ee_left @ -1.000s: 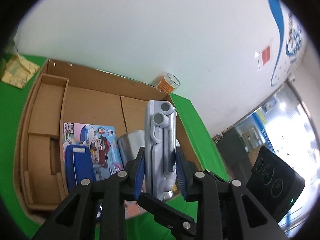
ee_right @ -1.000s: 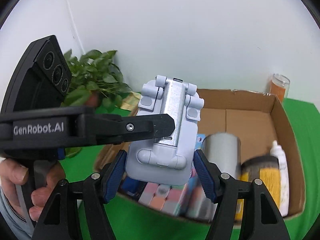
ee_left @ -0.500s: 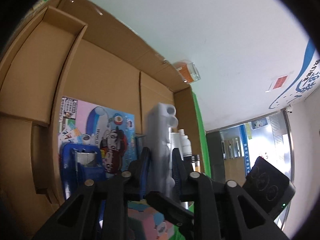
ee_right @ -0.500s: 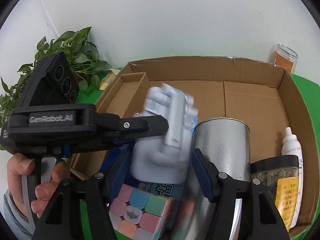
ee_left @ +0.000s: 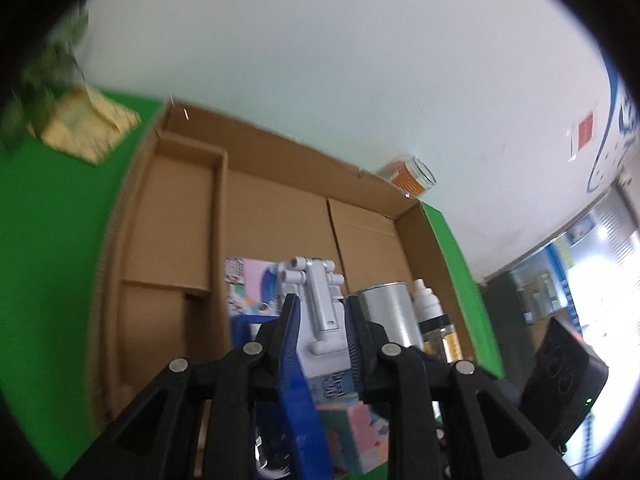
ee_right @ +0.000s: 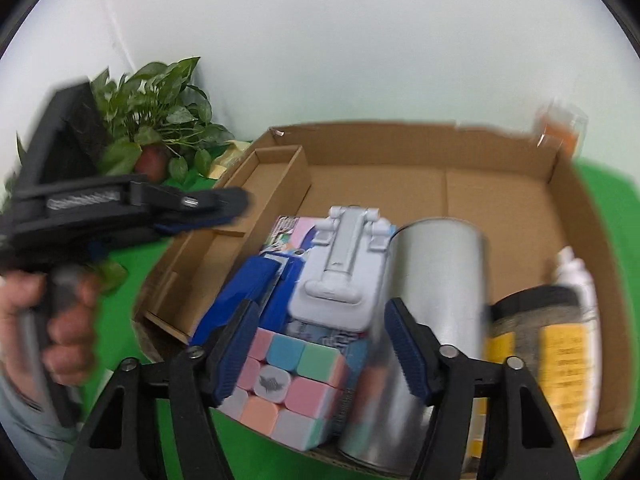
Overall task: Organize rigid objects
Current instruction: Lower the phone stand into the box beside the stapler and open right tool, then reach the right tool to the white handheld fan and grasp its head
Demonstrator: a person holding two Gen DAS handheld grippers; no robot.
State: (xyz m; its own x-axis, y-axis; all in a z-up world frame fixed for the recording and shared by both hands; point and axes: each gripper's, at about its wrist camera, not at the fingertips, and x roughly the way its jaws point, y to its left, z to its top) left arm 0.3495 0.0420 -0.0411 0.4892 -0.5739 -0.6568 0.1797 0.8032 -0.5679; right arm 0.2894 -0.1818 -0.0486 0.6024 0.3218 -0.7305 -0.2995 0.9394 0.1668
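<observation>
grey phone stand [ee_right: 340, 268] lies inside the cardboard box [ee_right: 500, 184], on the flat items beside the steel cup [ee_right: 436, 280]. right tongs [ee_right: 322, 344] apart, just been opening, gripping nothing. left tongs [ee_right: 236, 204] together, empty. placement judged done; withdrawal remains.

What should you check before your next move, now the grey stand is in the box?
1. Grey stand lies inside the cardboard box: ok.
2. Right gripper jaws have just been opening, pads off the stand: ok.
3. Left gripper shut, away from the stand: ok.
4. Silver cup beside the stand upright: ok.
5. Stand resting steady on the things under it: cannot tell.
</observation>
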